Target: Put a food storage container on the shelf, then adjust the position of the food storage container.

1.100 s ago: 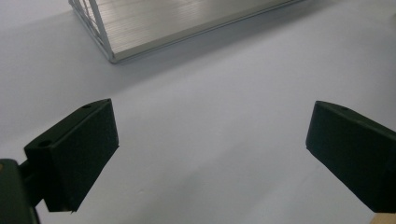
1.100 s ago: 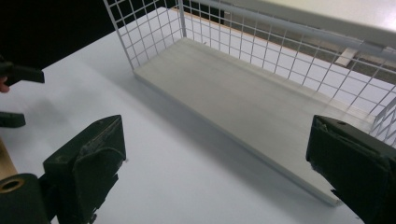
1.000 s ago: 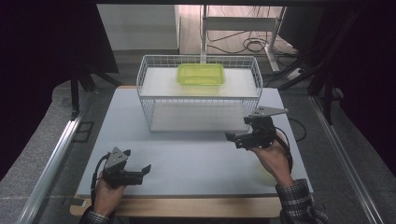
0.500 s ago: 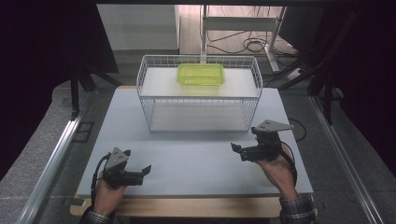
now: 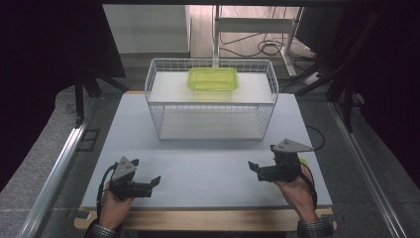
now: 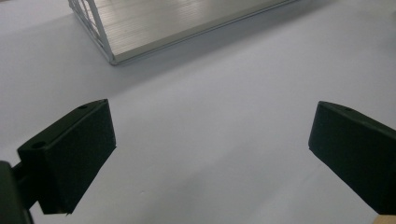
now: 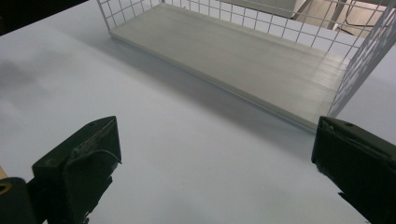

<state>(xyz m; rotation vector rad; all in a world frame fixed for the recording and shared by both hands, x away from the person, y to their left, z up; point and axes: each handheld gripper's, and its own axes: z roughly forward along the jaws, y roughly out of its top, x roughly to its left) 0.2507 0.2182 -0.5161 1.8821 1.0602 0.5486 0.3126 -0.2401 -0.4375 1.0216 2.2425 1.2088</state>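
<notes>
A white wire rack (image 5: 157,116) stands at the back middle of the pale table (image 5: 203,171). On its upper shelf lies a yellow-green transparent tray (image 5: 212,79). My left gripper (image 5: 156,180) rests low at the table's front left, open and holding nothing. My right gripper (image 5: 253,167) hovers at the front right, also open and holding nothing. In the left gripper view my left gripper (image 6: 210,144) has bare table between its jaws, with the rack's corner (image 6: 111,57) beyond. In the right gripper view my right gripper (image 7: 215,158) faces the rack's lower shelf (image 7: 233,60).
Metal rails run along the left (image 5: 57,171) and right (image 5: 364,168) sides of the table. Cables (image 5: 267,47) and stand legs lie on the floor behind the rack. The wooden front edge (image 5: 208,218) borders the table near the person's forearms.
My right gripper has drawn back from near the rack toward the table's front right and a little lower. The left gripper has stayed put.
</notes>
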